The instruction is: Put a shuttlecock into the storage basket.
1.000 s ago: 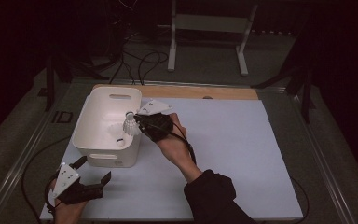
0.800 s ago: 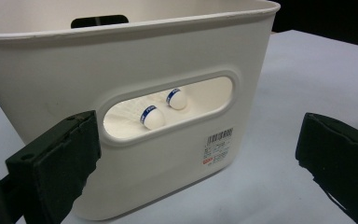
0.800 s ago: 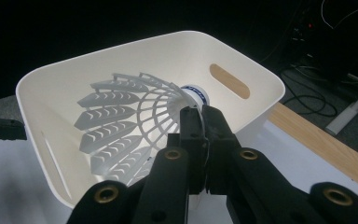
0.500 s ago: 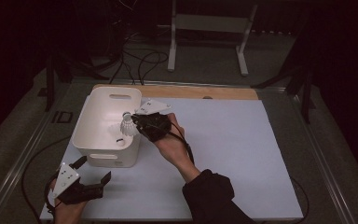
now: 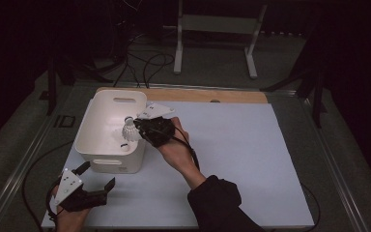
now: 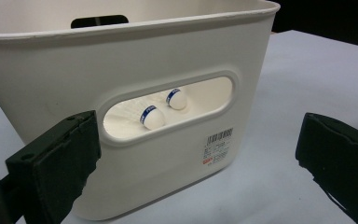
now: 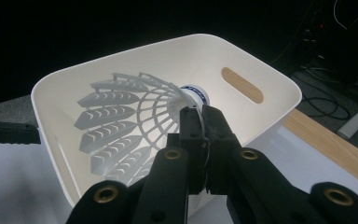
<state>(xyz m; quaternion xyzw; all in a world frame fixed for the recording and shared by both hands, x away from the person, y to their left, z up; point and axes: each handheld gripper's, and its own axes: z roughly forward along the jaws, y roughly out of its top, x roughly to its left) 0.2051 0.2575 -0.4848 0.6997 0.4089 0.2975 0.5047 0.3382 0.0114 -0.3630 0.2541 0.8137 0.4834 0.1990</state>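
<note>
White bin [image 5: 107, 145] with a barcode label; white shuttlecock [image 7: 130, 121], blue-banded cork; black tool [image 7: 200, 126]; pale blue bench [image 5: 251, 159].

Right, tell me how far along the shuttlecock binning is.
Done: two shuttlecocks already lie inside the white bin. In hand: the right gripper holds a third shuttlecock over the bin. Left: releasing it. The left gripper waits open nearby.
</note>
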